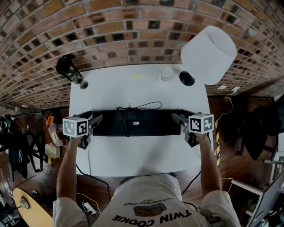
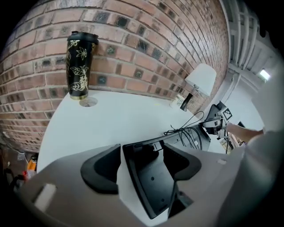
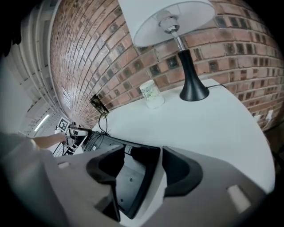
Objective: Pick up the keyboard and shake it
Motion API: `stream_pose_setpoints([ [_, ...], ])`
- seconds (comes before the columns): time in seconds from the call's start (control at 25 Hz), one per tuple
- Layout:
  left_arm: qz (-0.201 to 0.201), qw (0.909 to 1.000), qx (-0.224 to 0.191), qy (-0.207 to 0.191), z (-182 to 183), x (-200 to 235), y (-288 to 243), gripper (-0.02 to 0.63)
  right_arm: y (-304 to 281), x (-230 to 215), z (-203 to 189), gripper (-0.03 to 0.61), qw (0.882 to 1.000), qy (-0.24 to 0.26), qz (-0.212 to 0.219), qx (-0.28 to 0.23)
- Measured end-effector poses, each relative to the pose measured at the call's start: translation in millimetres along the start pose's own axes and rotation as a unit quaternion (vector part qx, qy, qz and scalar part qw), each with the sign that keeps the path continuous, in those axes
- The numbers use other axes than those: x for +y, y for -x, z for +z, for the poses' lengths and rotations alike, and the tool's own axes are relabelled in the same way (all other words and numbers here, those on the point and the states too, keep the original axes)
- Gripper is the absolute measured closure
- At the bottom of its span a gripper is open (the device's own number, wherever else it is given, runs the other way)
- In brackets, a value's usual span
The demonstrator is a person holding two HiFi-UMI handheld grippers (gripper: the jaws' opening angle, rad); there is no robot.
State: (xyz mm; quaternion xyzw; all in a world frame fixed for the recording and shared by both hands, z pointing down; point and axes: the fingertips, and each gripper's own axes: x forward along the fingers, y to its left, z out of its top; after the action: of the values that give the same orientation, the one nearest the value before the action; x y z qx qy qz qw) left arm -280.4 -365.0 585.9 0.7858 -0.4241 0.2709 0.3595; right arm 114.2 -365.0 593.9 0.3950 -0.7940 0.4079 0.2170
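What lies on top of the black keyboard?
A black cable crosses the keyboard, beside a small white label. It seems to lie bottom up, so its keys are hidden.

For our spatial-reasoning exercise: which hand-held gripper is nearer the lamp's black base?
Right. The right hand-held gripper is at the right end of the keyboard, in front of the lamp base; the left hand-held gripper is at its left end.

Looking down from the head view, my left gripper (image 1: 92, 119) and right gripper (image 1: 179, 116) are covering both ends of the keyboard (image 1: 133, 123). Its white label (image 1: 136, 123) is showing too small to read. In the right gripper view, the top edge is cutting off the lamp shade (image 3: 164, 13). I am not making out what the small jar (image 1: 166, 73) holds.
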Motion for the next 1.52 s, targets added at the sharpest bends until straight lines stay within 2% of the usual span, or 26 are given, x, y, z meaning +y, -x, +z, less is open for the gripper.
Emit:
stream_pose_setpoints([
  [0.16, -0.049, 0.9986, 0.019, 0.01, -5, -6, -14, 0.267, -3, -7, -3, 0.322, 1.0, -0.012, 0.001, 0.019],
  [0.32, -0.066, 0.9972, 0.027, 0.022, -6, 0, -12, 0.27, -6, -5, 0, 0.322, 0.999, -0.03, 0.014, 0.029],
  [0.4, -0.06, 0.9973, 0.031, 0.028, -6, 1, -11, 0.272, -8, -3, 1, 0.322, 0.999, -0.032, 0.011, 0.035],
  [0.6, -0.047, 0.9973, 0.046, 0.034, -6, 2, -13, 0.293, -12, -3, -1, 0.322, 0.997, -0.016, -0.033, 0.069],
  [0.8, -0.041, 0.9941, 0.022, 0.098, -2, 6, -13, 0.374, -17, -5, 0, 0.334, 0.995, -0.009, -0.032, 0.093],
  [1.04, -0.02, 0.9964, -0.007, 0.082, -1, 0, -5, 0.374, -9, -4, 0, 0.342, 0.998, -0.002, -0.046, 0.054],
  [1.52, 0.022, 0.9951, -0.096, 0.009, 8, -22, 41, 0.367, 31, 29, 16, 0.342, 0.991, 0.107, -0.069, -0.037],
])
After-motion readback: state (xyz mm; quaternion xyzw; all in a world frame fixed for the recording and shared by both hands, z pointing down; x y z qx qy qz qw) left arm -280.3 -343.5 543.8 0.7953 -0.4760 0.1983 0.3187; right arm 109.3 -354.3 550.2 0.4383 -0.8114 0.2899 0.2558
